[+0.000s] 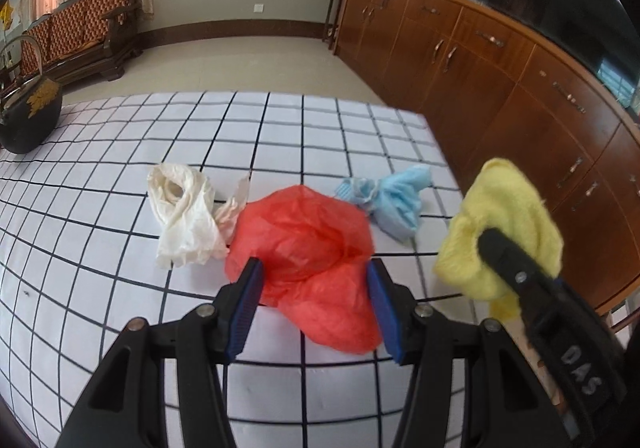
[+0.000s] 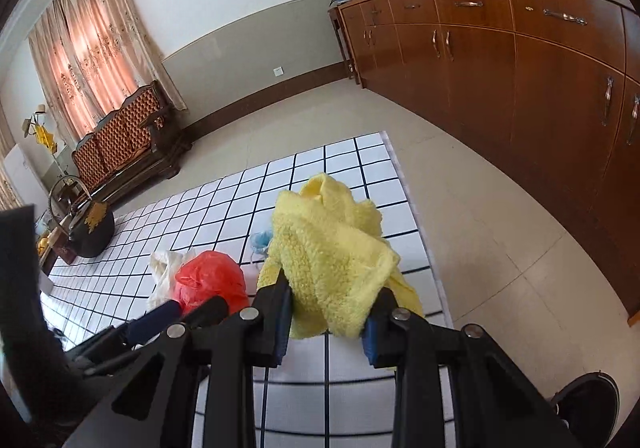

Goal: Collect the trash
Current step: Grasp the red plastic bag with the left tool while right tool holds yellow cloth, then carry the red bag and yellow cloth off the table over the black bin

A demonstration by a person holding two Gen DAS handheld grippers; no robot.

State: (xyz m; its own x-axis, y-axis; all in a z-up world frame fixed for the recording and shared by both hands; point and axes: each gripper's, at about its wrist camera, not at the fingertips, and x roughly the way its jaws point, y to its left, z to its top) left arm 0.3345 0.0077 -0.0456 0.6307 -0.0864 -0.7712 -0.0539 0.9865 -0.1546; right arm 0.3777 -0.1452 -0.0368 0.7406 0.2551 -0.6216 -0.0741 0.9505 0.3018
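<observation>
While right gripper (image 2: 324, 324) clasps yellow cloth (image 2: 332, 248) | left gripper (image 1: 314, 304) jaws spread astride red bag (image 1: 304, 244), seemingly touching | close low, gather folds.

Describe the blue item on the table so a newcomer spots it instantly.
On the grid-patterned table, find the row of crumpled trash. The light blue wad lies nearest the wooden cabinets, just past the red plastic bag. It is the only blue piece.
</observation>
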